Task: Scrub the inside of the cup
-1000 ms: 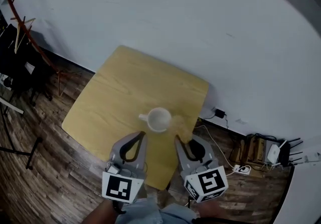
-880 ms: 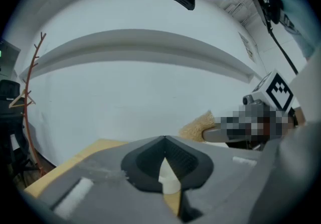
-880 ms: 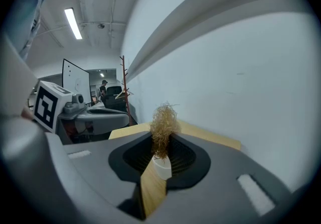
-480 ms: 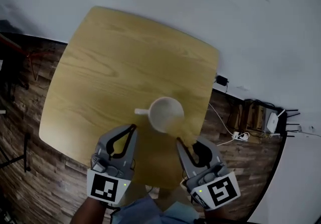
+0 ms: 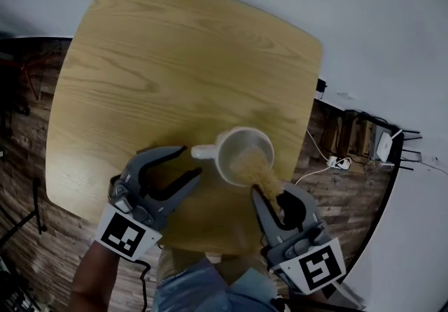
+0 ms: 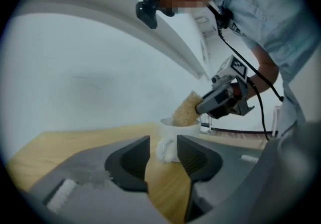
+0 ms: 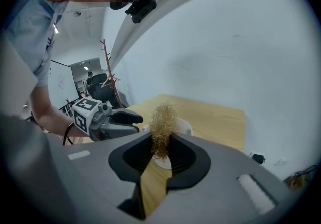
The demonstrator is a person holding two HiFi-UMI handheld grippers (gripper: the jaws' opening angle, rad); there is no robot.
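**Student:** Nearest first: how do the two grippers stand?

**Tutor:** Left gripper: jaws spread wide, having just been opening, with nothing pinched. The curved handle of the white ceramic cup lies just ahead of the gap, and the pads do not press it. Right gripper: jaws pressed together on a golden-brown wiry scouring pad.

**Student:** And the pad's free end?

**Tutor:** It reaches beyond the right gripper's tips and dips over the rim on that gripper's side, into the cup. The cup stands upright, ahead of both grippers and between them.

**Student:** Edges and open room?

**Tutor:** The cup rests on a light wooden table with rounded corners, close to the edge on the right gripper's outer side. The near edge lies back by the grippers' marker cubes. Bare tabletop extends widely ahead of the left gripper and to its outer side. Farthest off, a white wall borders the far edge, and dark plank floor lies outside the left gripper.
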